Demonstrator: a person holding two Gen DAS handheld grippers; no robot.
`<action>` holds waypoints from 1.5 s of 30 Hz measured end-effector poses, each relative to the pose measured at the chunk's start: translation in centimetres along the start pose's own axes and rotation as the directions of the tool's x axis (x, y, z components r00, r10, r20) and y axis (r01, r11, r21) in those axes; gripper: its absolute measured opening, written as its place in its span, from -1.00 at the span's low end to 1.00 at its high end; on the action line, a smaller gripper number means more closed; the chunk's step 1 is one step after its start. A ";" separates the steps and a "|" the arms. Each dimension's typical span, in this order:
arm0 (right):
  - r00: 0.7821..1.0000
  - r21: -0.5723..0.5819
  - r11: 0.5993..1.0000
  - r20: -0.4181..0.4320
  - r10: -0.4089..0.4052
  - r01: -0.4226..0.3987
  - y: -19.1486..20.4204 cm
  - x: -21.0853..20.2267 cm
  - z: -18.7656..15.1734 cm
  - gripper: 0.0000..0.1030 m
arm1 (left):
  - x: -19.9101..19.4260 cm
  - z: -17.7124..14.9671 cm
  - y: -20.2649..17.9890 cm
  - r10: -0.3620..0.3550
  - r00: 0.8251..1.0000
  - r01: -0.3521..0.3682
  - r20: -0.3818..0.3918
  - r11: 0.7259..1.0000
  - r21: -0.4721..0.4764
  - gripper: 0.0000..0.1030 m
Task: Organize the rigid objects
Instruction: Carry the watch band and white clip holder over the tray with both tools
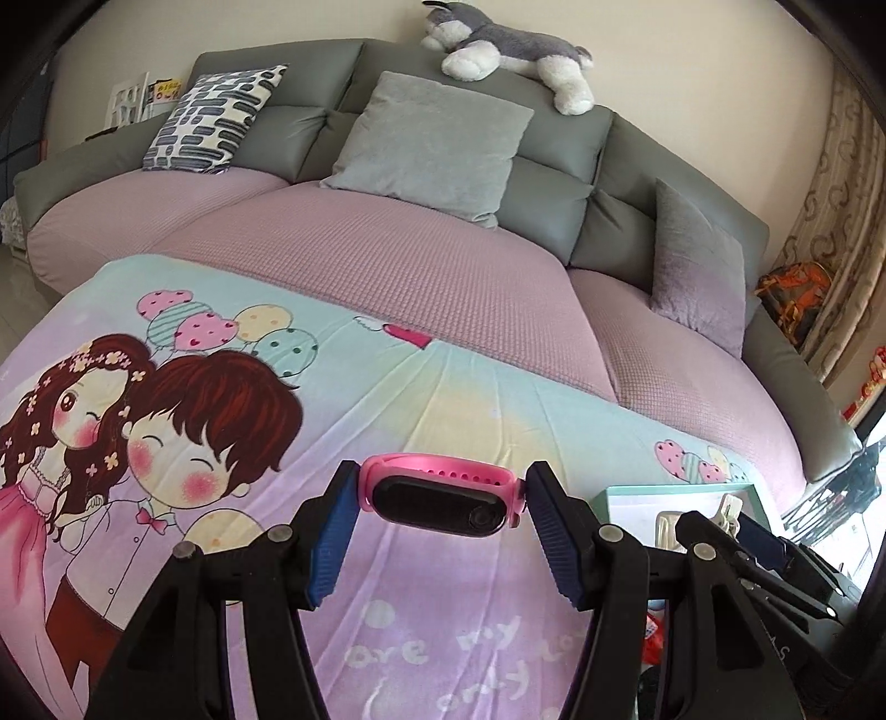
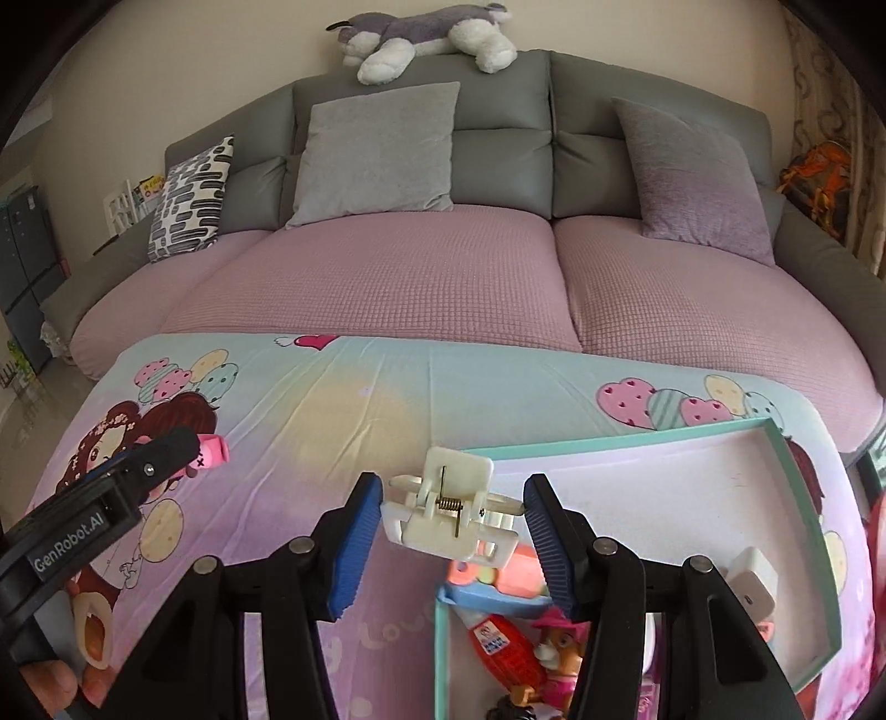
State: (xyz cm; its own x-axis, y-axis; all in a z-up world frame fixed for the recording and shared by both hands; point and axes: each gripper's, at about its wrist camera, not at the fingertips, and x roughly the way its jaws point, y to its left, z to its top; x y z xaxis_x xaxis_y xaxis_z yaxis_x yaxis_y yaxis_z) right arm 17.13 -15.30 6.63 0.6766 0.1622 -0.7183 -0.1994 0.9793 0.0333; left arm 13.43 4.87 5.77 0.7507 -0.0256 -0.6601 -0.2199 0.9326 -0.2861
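In the left wrist view my left gripper (image 1: 440,498) is shut on a pink watch (image 1: 443,490) with a black face, which hangs above the cartoon-print blanket (image 1: 277,343). In the right wrist view my right gripper (image 2: 453,512) is shut on a white spring clip (image 2: 451,512), raised over the near-left corner of a teal-rimmed box (image 2: 797,476). The left wrist view shows the same box (image 1: 681,490) at lower right, with the clip (image 1: 726,512) above it. In the right wrist view the watch's pink strap (image 2: 210,451) shows at the left, past the left gripper's fingers (image 2: 166,446).
The box holds a red toy (image 2: 506,648), a pink-hatted figure (image 2: 556,637), a white charger block (image 2: 750,581) and other small items. Behind the blanket is a pink-covered grey sofa (image 2: 387,277) with cushions (image 2: 376,149) and a plush dog (image 2: 421,39). A hand (image 2: 50,684) shows at bottom left.
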 end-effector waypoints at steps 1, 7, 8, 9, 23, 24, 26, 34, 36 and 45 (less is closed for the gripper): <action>1.000 0.020 1.000 0.007 -0.022 0.022 -1.0 -0.6 -0.4 0.09 | -0.1 0.0 -0.8 -0.016 1.000 0.016 0.003 1.000 0.015 0.21; 0.989 0.170 0.975 0.019 -0.145 0.140 -6.7 -3.7 -3.0 0.09 | -0.6 -0.3 -5.3 -0.082 0.997 0.081 0.002 0.991 0.107 0.21; 0.987 0.188 0.970 0.015 -0.162 0.156 -7.5 -4.0 -3.3 0.09 | -0.7 -0.4 -6.0 -0.086 0.996 0.085 0.000 0.988 0.126 0.21; 0.983 0.201 0.963 0.011 -0.183 0.177 -8.3 -4.3 -3.6 0.09 | -0.7 -0.5 -6.8 -0.090 0.996 0.089 -0.001 0.985 0.145 0.21; 0.956 0.352 0.895 0.002 -0.293 0.273 -14.6 -7.4 -6.3 0.09 | -0.6 -3.7 -17.6 -0.170 0.984 0.176 -0.050 0.902 0.394 0.21; 0.956 0.358 0.893 0.004 -0.293 0.273 -14.9 -7.4 -6.4 0.09 | -0.5 -4.0 -18.2 -0.172 0.984 0.179 -0.055 0.896 0.406 0.21; 0.955 0.368 0.888 0.006 -0.298 0.275 -15.6 -7.5 -6.6 0.09 | -0.3 -4.4 -19.3 -0.171 0.983 0.181 -0.063 0.884 0.431 0.21; 0.945 0.392 0.870 0.000 -0.326 0.300 -18.2 -7.2 -7.6 0.09 | 1.0 -5.9 -21.8 -0.186 0.979 0.202 -0.079 0.866 0.458 0.21; 0.947 0.394 0.869 -0.006 -0.322 0.298 -18.6 -6.9 -7.7 0.09 | 1.5 -6.2 -22.2 -0.180 0.980 0.196 -0.079 0.862 0.468 0.21; 0.944 0.395 0.863 -0.037 -0.328 0.315 -19.5 -5.8 -8.4 0.09 | 3.6 -6.9 -22.4 -0.155 0.985 0.175 -0.081 0.872 0.457 0.21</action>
State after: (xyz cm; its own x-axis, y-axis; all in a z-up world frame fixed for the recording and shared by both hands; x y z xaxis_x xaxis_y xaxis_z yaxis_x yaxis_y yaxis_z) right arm 11.14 -36.31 4.36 0.6777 -0.1726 -0.7148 0.3216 0.9437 0.0771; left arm 16.76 -18.61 5.03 0.7226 -0.1985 -0.6621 0.2239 0.9734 -0.0475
